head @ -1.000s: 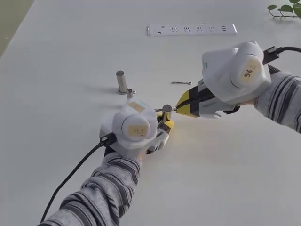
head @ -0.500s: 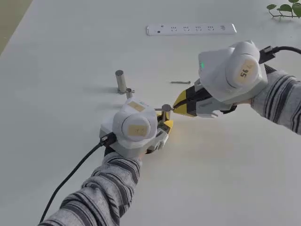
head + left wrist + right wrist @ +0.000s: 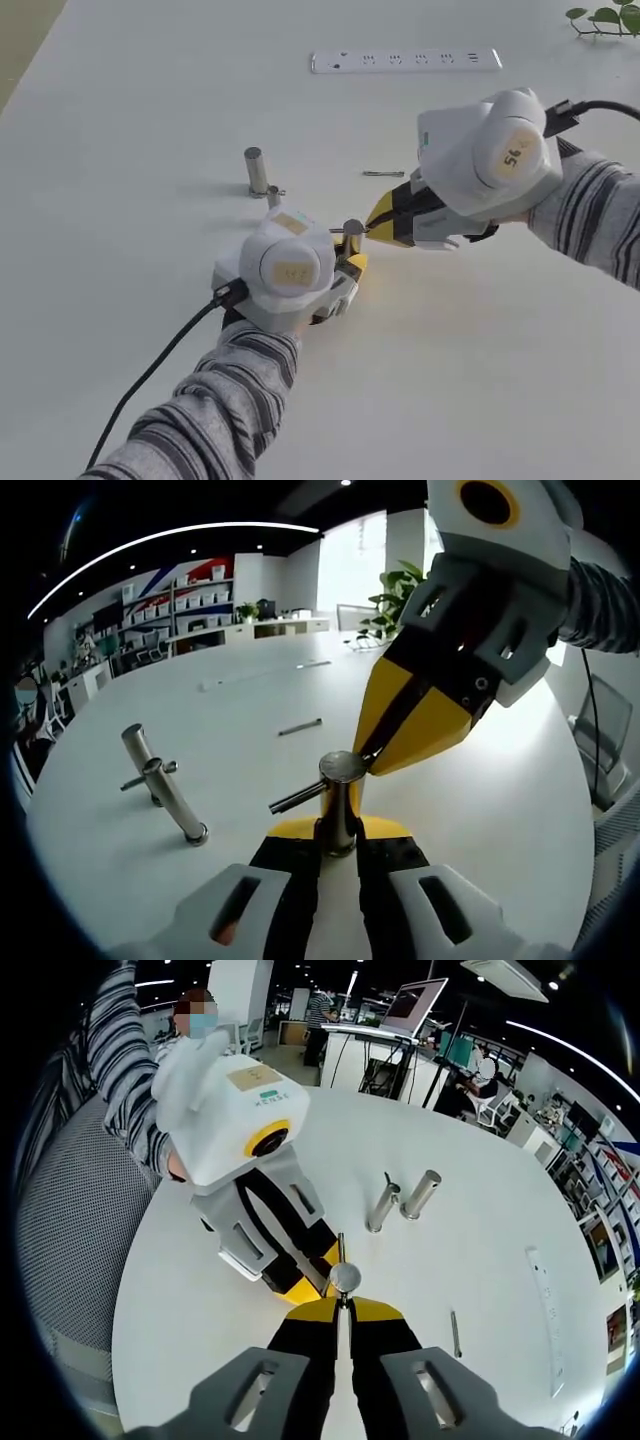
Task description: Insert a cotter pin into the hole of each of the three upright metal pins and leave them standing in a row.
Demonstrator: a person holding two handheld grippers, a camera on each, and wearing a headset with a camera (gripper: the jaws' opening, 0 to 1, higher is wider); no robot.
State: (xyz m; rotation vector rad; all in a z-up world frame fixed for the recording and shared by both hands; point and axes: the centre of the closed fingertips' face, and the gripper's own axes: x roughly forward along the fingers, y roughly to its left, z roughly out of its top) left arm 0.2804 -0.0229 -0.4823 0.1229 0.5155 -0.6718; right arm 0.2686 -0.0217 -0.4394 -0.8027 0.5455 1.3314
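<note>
My left gripper [image 3: 353,264] [image 3: 340,832] is shut on an upright metal pin [image 3: 352,231] [image 3: 339,798] [image 3: 345,1278], holding its shaft below the head. From the right, my right gripper [image 3: 372,226] [image 3: 342,1306] is shut on a cotter pin [image 3: 296,798] [image 3: 340,1248]. Its yellow jaw tips touch the pin's head. The cotter pin's far end pokes out of the other side of the pin. Two more metal pins [image 3: 258,171] [image 3: 140,752] [image 3: 420,1193] stand close together behind, and a cotter pin [image 3: 147,775] shows by them.
A loose cotter pin [image 3: 384,174] [image 3: 300,726] [image 3: 454,1332] lies on the white table [image 3: 480,350] behind the right gripper. A white power strip [image 3: 405,61] [image 3: 543,1310] lies farther back. Plant leaves [image 3: 605,17] sit at the far right corner.
The right gripper has edged left, closing in on the held pin's head with the cotter pin. The left gripper and its pin have stayed put.
</note>
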